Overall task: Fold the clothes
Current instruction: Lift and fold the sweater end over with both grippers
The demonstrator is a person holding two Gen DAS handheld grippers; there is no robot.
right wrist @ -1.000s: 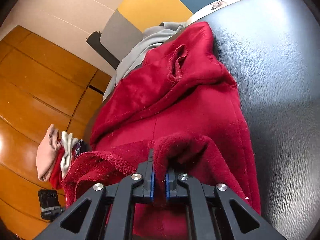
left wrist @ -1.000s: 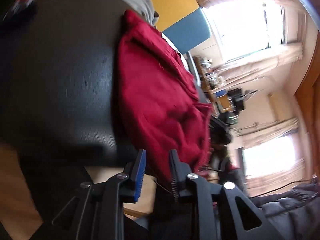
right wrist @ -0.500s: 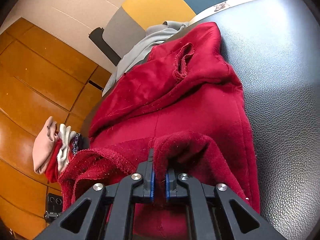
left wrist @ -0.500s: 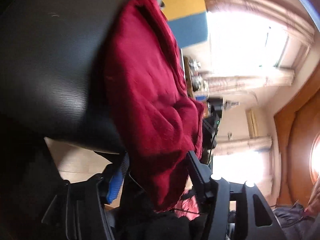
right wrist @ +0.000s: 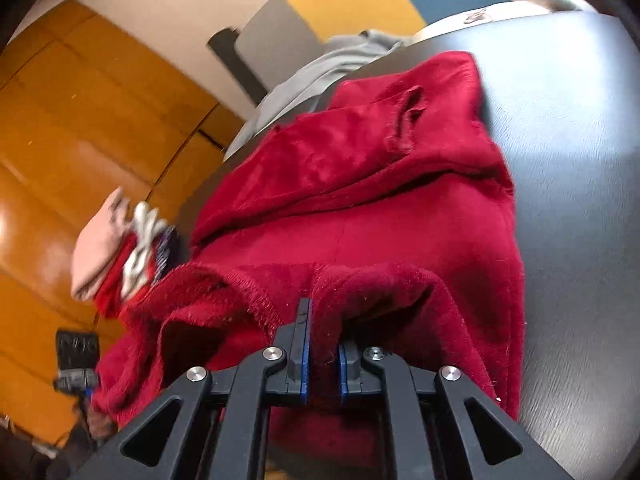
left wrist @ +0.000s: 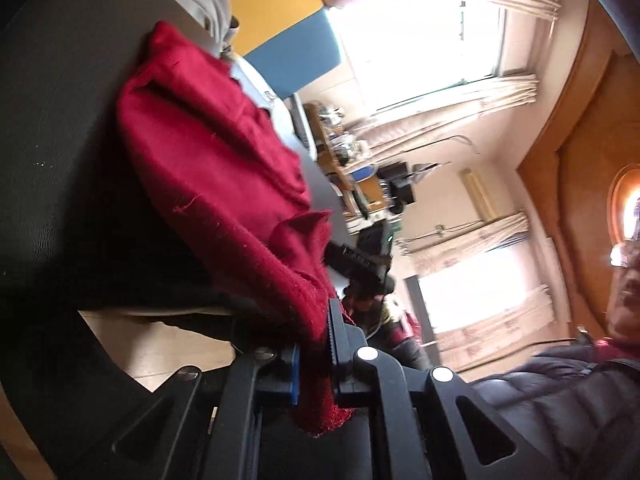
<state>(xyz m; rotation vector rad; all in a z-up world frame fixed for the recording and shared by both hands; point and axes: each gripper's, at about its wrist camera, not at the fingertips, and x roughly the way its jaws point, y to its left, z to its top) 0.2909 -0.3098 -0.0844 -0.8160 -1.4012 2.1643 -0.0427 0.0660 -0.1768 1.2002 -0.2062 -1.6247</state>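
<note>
Newly clamped in left tool (left wrist: 314, 354), red garment (left wrist: 224, 184) drapes black tabletop (left wrist: 60, 128).

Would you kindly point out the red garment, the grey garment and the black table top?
red garment (right wrist: 360, 216), right wrist view, on its flat middle panel.
grey garment (right wrist: 320, 68), right wrist view, on its draped fold.
black table top (right wrist: 572, 128), right wrist view, on bare surface.
</note>
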